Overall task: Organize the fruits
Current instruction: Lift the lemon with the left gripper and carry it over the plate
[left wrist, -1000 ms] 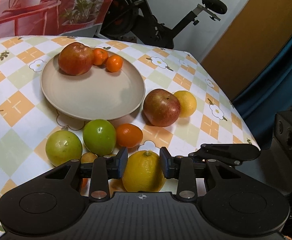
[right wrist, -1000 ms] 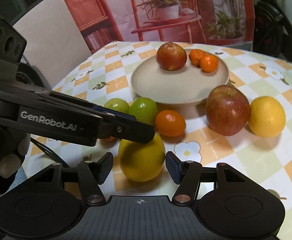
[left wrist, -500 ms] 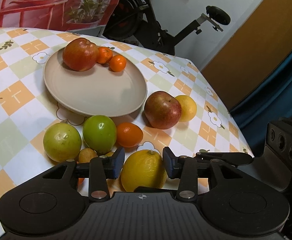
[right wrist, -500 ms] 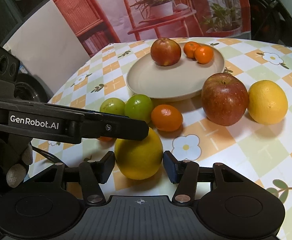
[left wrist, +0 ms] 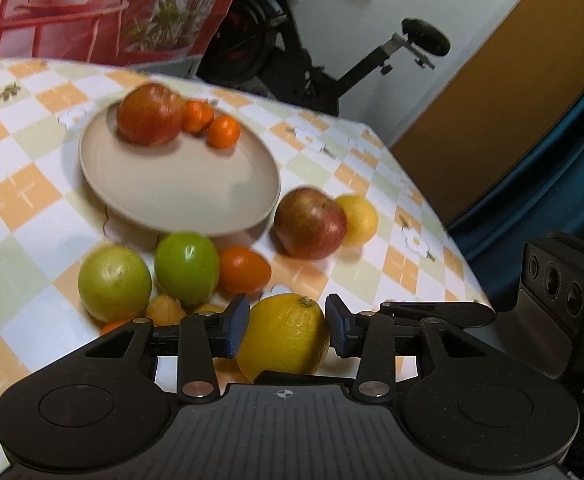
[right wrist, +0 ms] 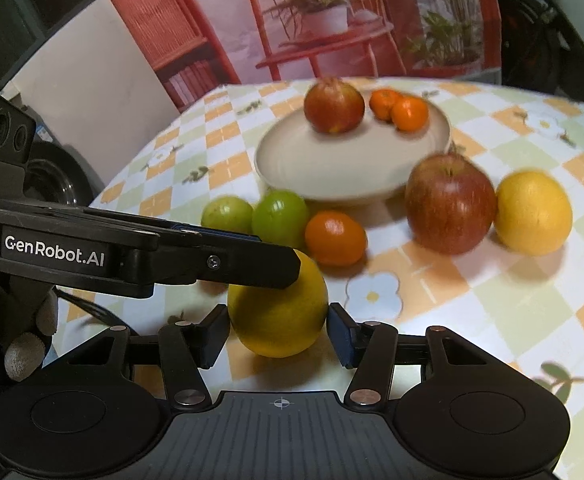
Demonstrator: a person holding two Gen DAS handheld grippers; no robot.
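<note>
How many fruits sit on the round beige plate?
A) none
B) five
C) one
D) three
D: the round beige plate holds one red apple and two small orange mandarins; all other fruit lies on the checked tablecloth.

A home: checked tablecloth [left wrist: 20, 200], exercise bike [left wrist: 292, 48] behind.

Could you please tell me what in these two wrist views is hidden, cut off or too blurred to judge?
- Left wrist view: small orange-yellow fruits behind the left gripper, partly hidden; number unclear.
- Both views: whether either gripper's jaws press the lemon is unclear; the left gripper covers part of it in the right view.
- Both views: plate and its fruit blurred.
- Right wrist view: gloved hand cut off by the edge.
</note>
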